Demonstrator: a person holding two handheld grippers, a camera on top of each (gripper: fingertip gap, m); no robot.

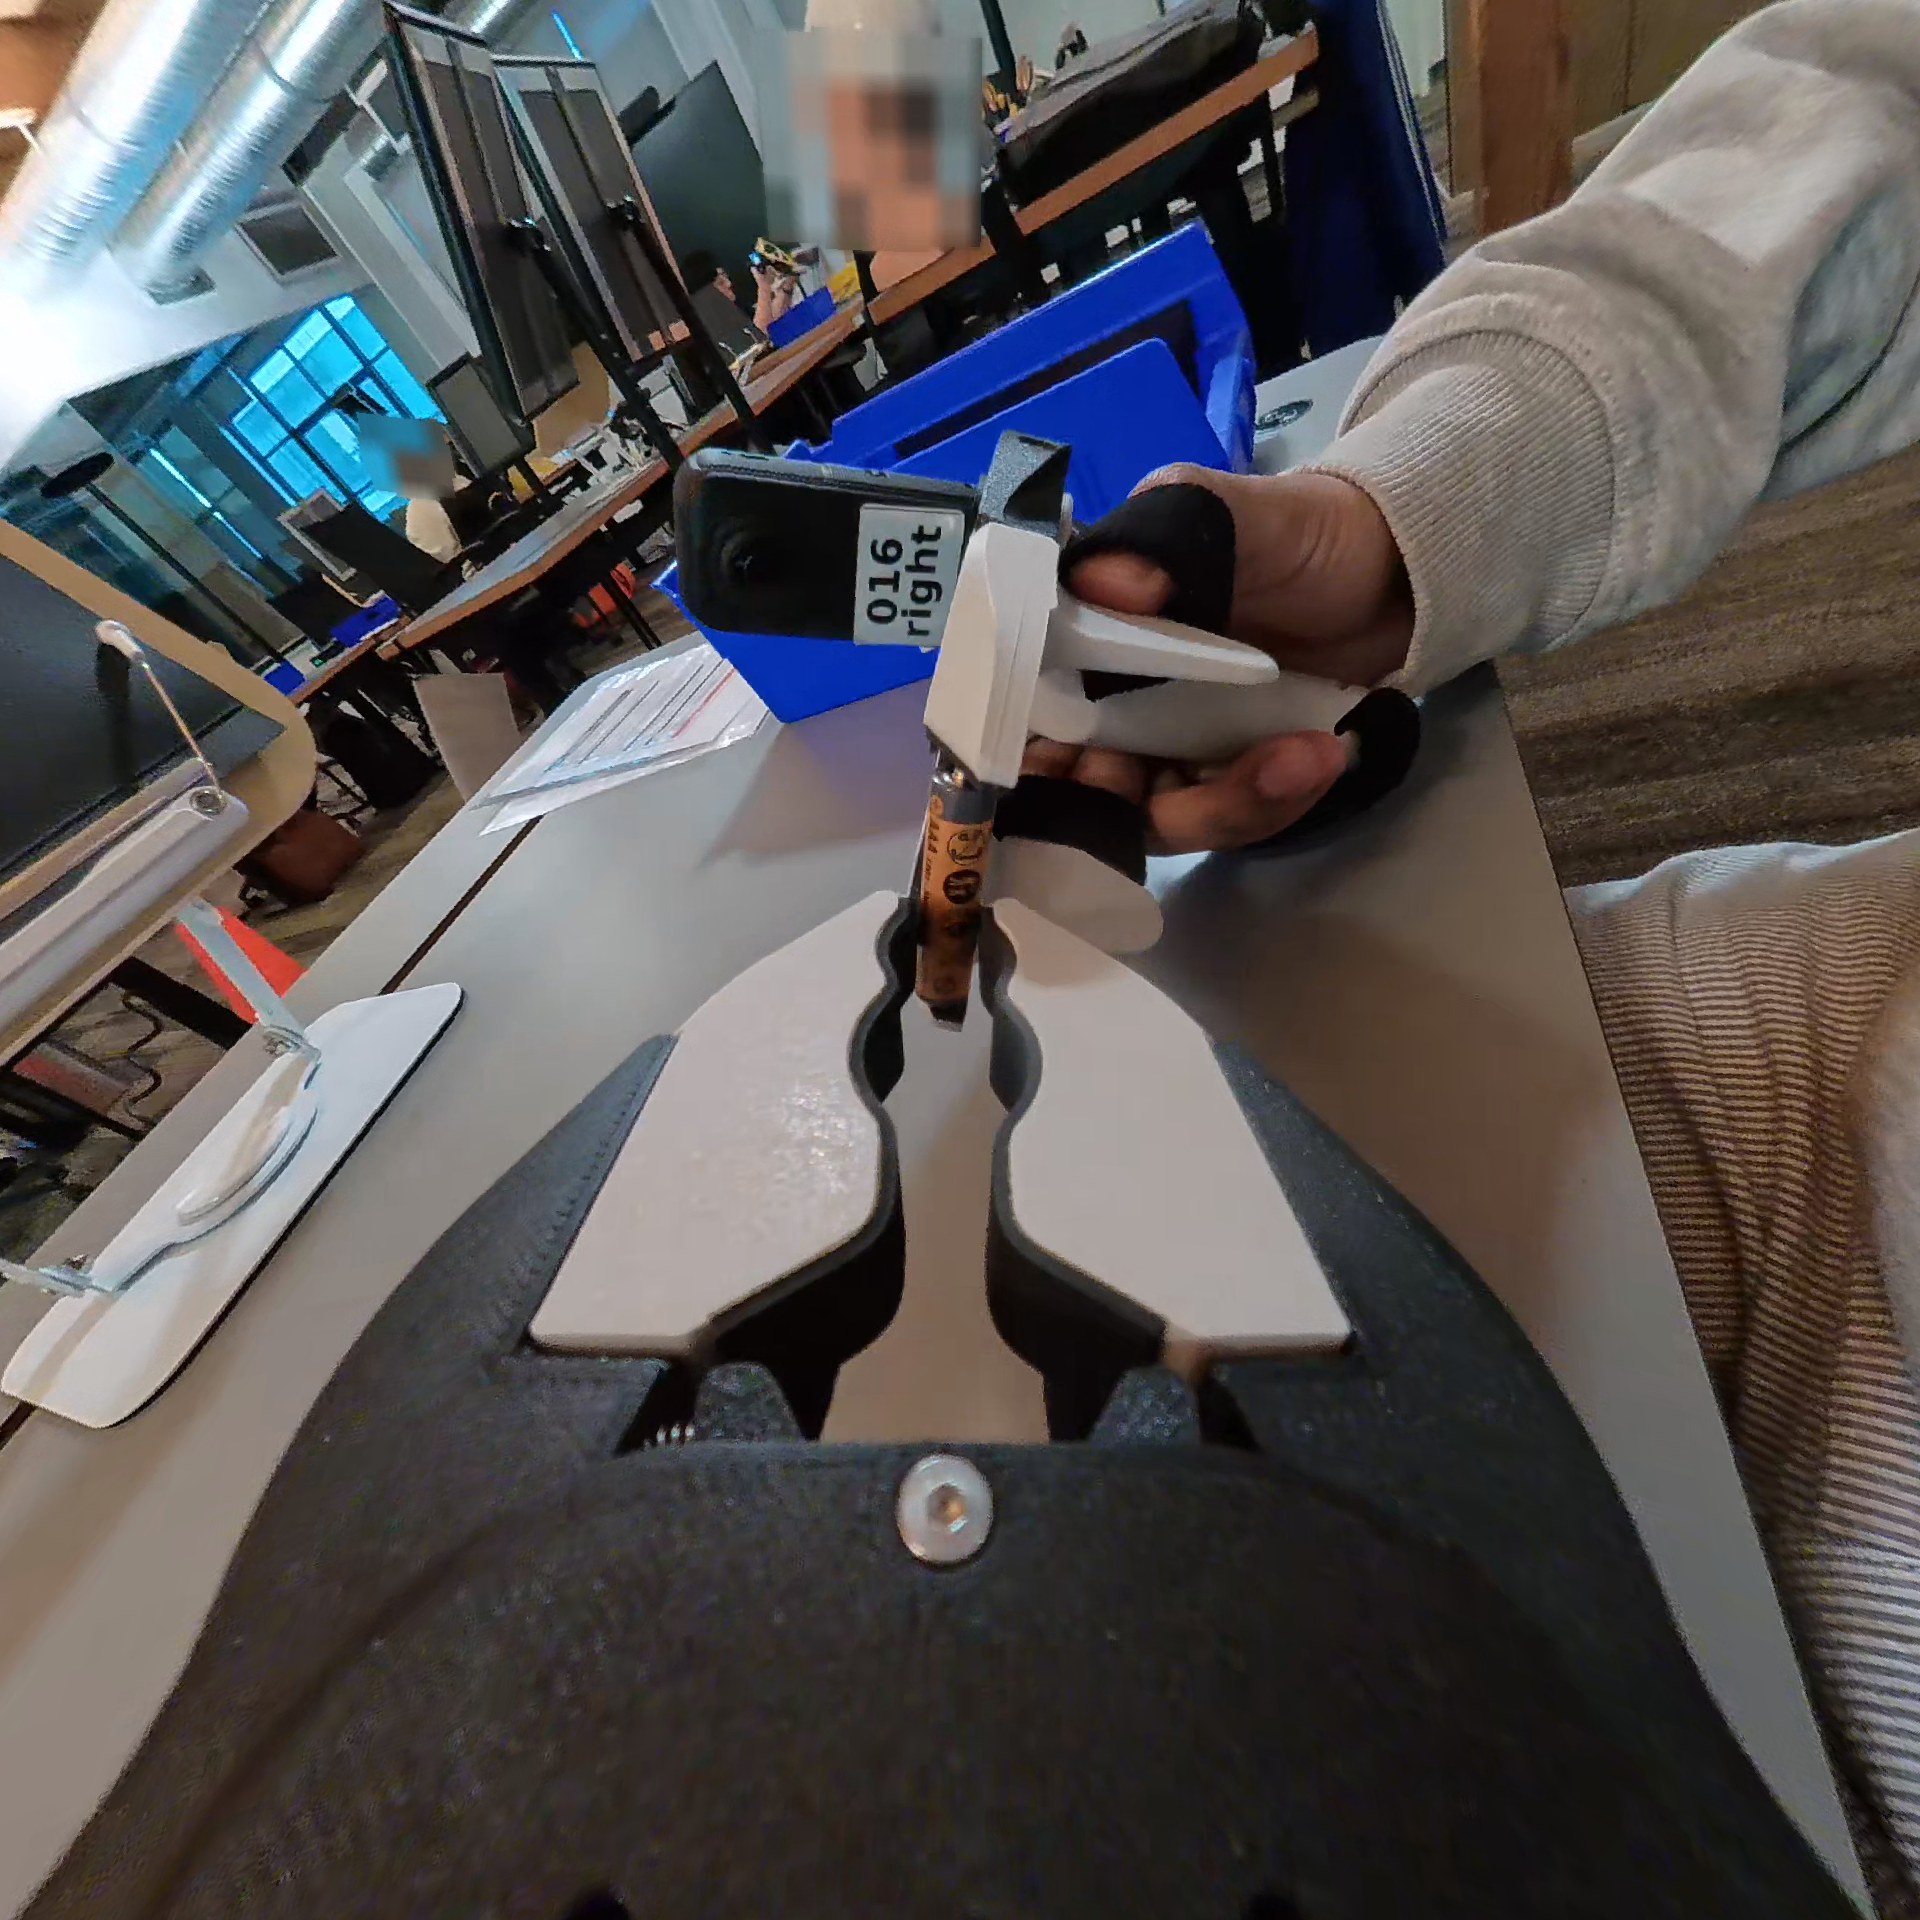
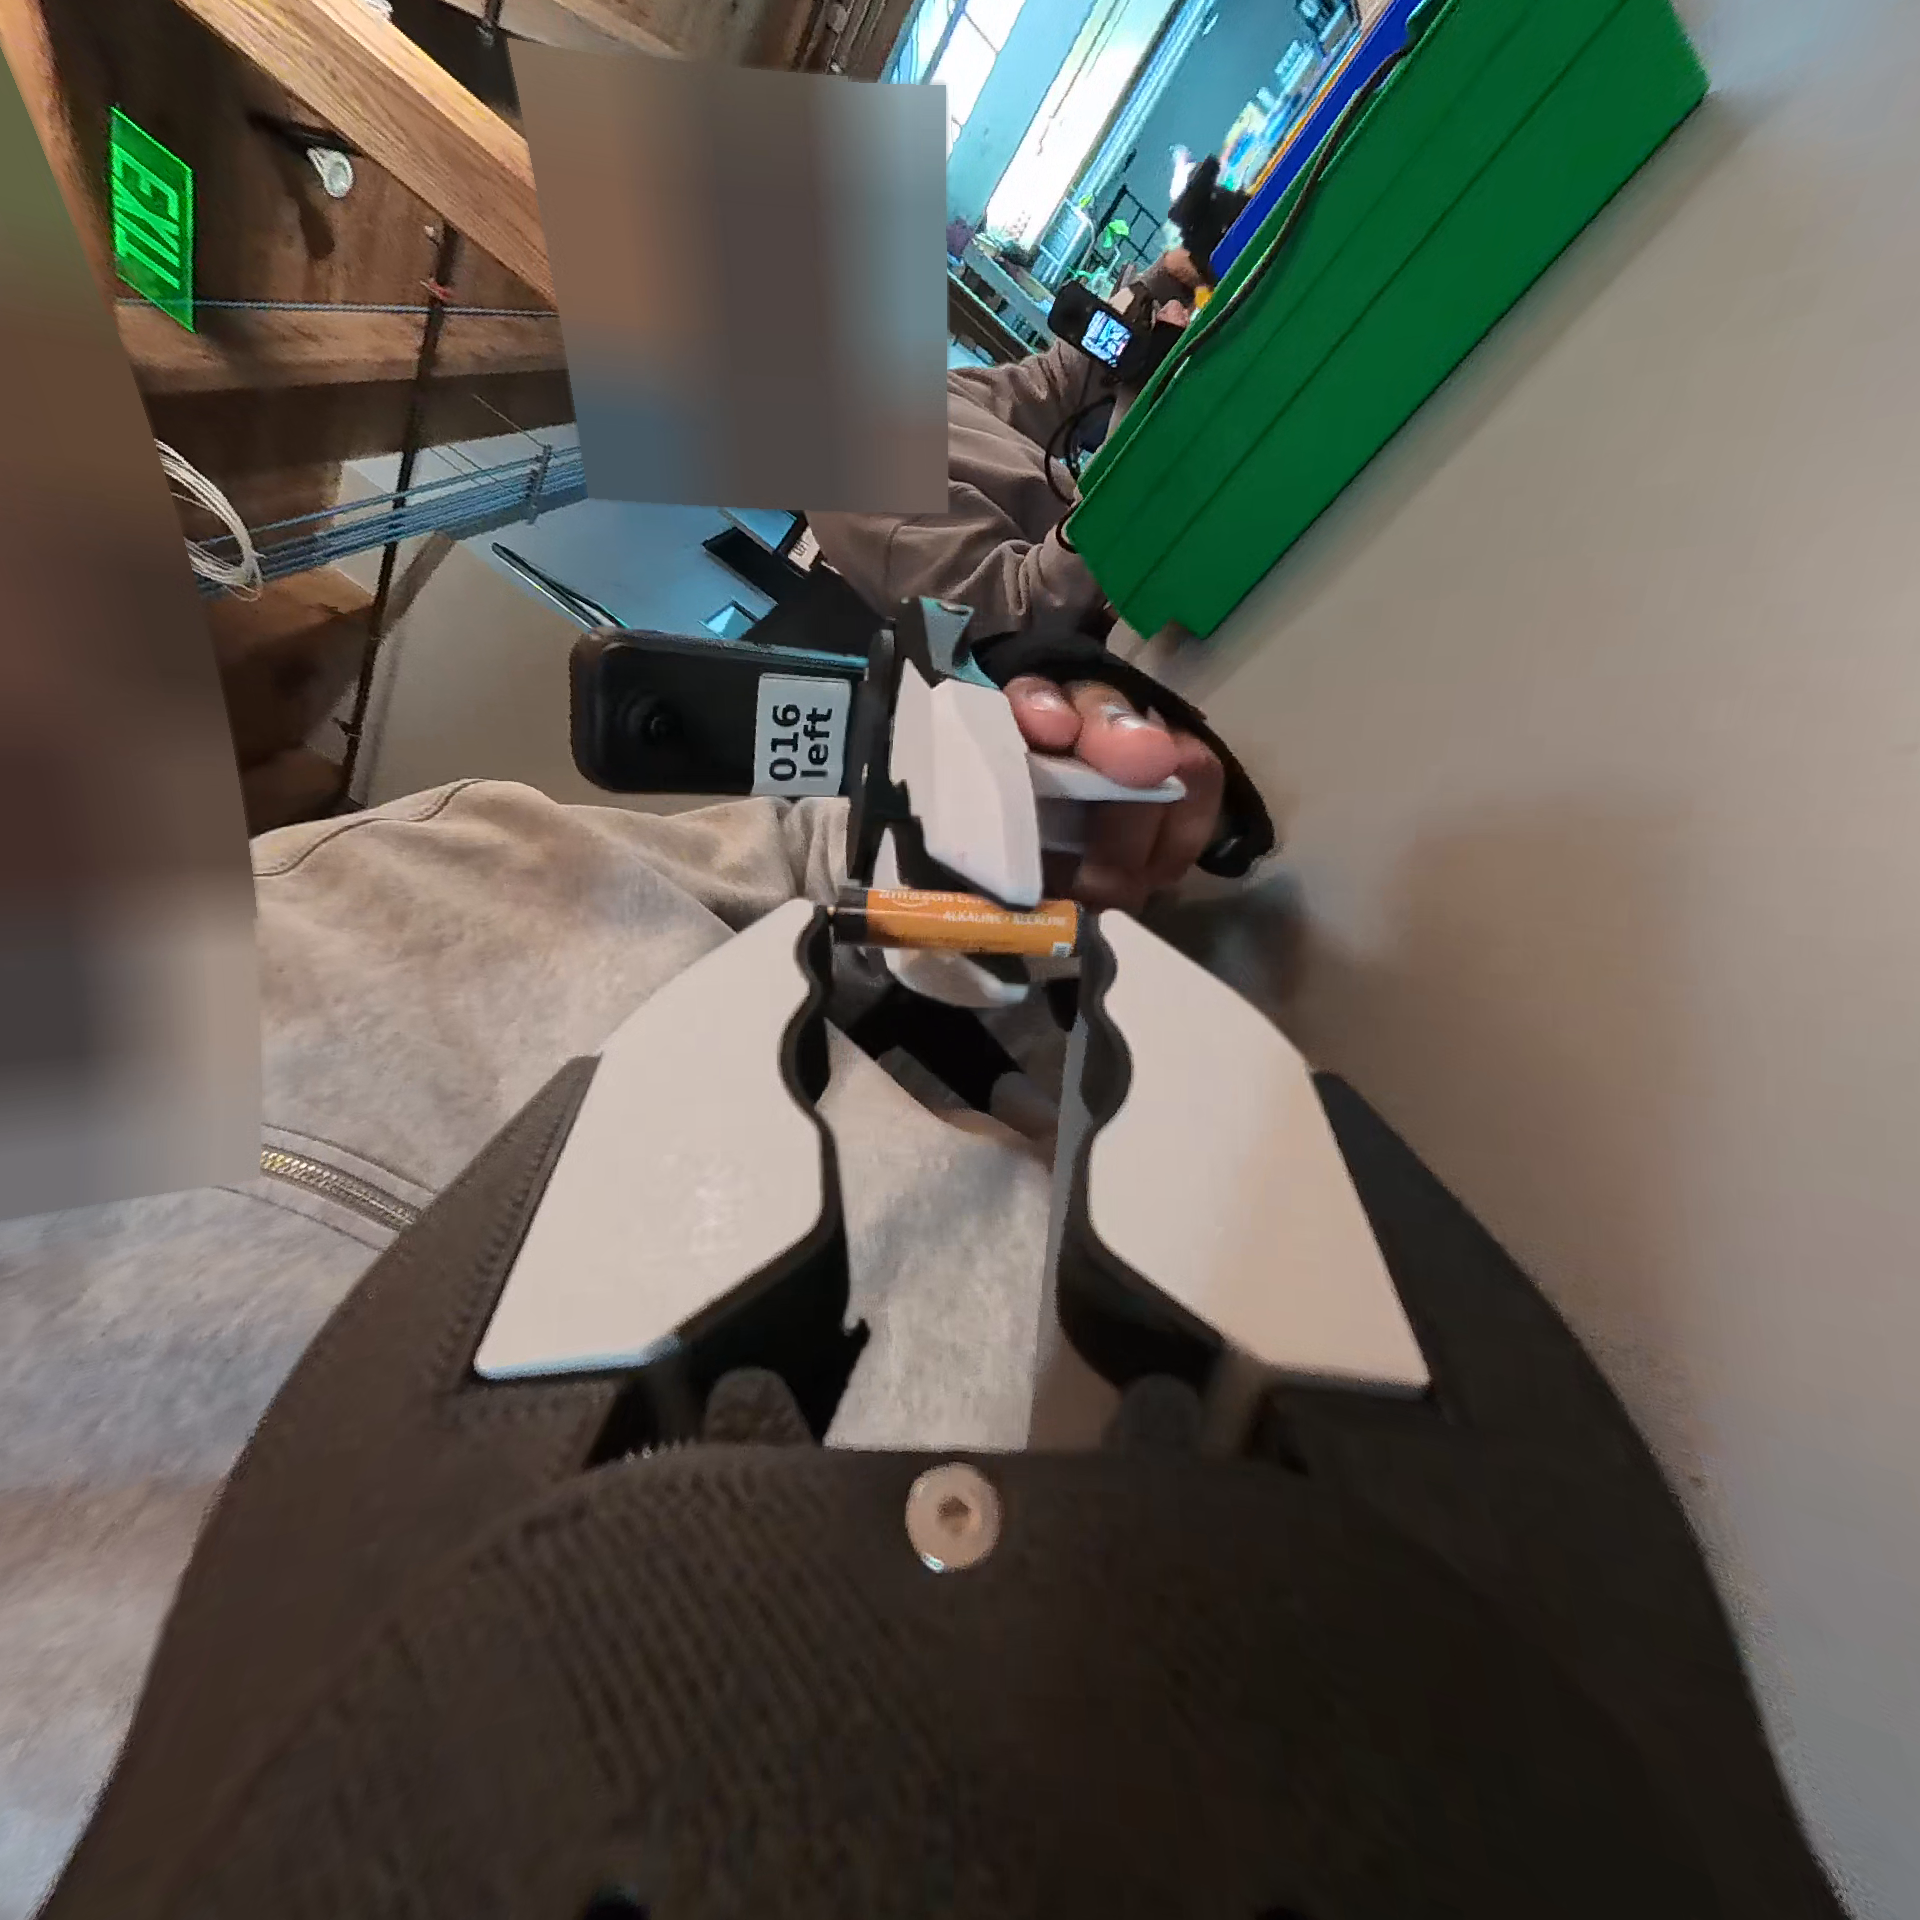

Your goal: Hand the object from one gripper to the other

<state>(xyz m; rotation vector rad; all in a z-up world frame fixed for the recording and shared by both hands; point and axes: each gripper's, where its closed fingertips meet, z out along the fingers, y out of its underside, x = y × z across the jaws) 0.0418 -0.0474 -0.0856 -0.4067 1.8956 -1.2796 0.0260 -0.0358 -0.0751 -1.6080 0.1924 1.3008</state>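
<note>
Battery (image 2: 956, 928) spanning the right gripper (image 2: 951, 940) tips end to end, pinched lengthwise, held above the grey table (image 1: 1351, 1039). In the left wrist view, left gripper (image 1: 948, 961) closed around the lower half; grip firmness undeterminable. Judged light, rigid, smooth, prone to rolling or popping out. Mid-barrel hold advised.

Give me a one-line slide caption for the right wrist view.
Mid-handover: the right tool grips an orange battery end to end while the left tool closes around its middle.
</note>
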